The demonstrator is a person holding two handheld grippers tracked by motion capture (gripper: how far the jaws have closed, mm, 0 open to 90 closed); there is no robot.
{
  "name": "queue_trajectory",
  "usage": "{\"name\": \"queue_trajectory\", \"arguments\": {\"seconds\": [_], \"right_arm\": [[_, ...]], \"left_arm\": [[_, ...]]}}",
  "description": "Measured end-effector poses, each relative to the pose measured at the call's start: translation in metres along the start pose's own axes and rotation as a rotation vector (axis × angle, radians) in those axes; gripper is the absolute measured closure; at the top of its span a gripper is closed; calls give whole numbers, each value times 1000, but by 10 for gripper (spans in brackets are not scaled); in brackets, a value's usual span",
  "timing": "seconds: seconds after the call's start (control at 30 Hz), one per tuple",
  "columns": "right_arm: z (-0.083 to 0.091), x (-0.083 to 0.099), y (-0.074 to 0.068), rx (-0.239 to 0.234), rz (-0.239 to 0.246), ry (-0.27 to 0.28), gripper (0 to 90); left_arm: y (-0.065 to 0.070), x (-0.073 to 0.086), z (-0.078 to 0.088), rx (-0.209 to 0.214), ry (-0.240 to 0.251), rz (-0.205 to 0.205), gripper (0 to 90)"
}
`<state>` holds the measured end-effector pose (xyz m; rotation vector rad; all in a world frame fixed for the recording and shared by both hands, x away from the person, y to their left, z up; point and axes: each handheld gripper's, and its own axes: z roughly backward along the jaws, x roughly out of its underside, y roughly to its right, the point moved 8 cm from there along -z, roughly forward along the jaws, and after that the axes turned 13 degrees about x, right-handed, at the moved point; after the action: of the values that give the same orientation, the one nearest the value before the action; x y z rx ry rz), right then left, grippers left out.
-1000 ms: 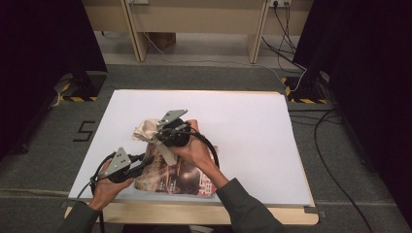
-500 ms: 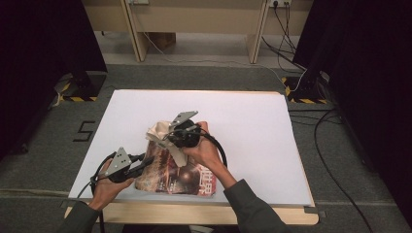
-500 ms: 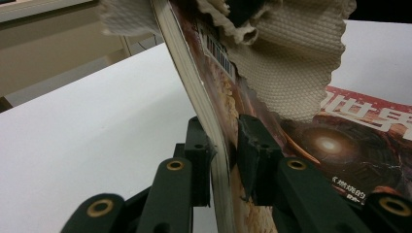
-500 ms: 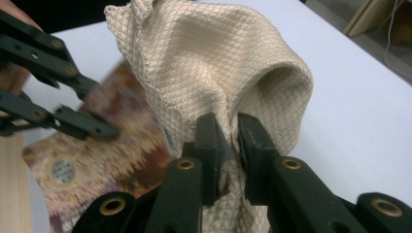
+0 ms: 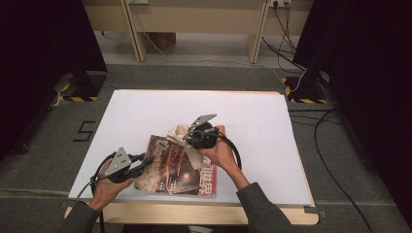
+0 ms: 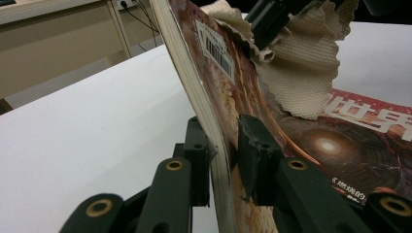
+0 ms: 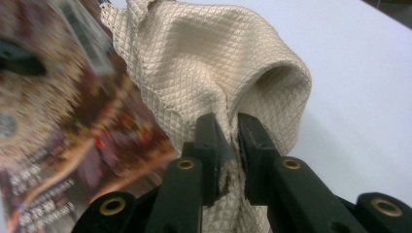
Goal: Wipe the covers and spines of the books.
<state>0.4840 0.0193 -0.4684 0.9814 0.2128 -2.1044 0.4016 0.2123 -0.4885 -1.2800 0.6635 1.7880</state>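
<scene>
- A glossy magazine (image 5: pixel 177 167) with a dark reddish-brown cover lies near the front edge of the white table (image 5: pixel 272 126), left of centre; a barcode label shows on its lifted far-left corner.
- The left gripper (image 6: pixel 224 145), at the magazine's left edge, has its jaws narrowed onto the stack of pages, pads pressing both faces.
- The right gripper (image 7: pixel 228 138), over the magazine's far edge, pinches a fold of beige cloth (image 7: pixel 204 73), its jaws almost together.
- The cloth is soft, waffle-textured and bunched, draping onto the magazine's cover.
</scene>
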Motion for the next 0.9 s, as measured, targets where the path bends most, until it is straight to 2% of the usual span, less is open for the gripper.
{"name": "queue_trajectory", "arguments": {"seconds": [0.13, 0.17, 0.43, 0.7, 0.9], "right_arm": [[-3, 16, 11, 9, -41, -29, 799], [-4, 18, 14, 8, -34, -26, 799], [-11, 44, 36, 19, -98, -46, 800], [-15, 62, 51, 35, -103, -91, 799], [-17, 74, 62, 56, -124, -130, 799]], "left_arm": [[0, 0, 0, 1, 1, 0, 745], [0, 0, 0, 1, 2, 0, 745], [0, -1, 0, 1, 4, 0, 742], [3, -1, 1, 6, 6, -7, 738], [3, -1, 1, 6, 7, -7, 737]]}}
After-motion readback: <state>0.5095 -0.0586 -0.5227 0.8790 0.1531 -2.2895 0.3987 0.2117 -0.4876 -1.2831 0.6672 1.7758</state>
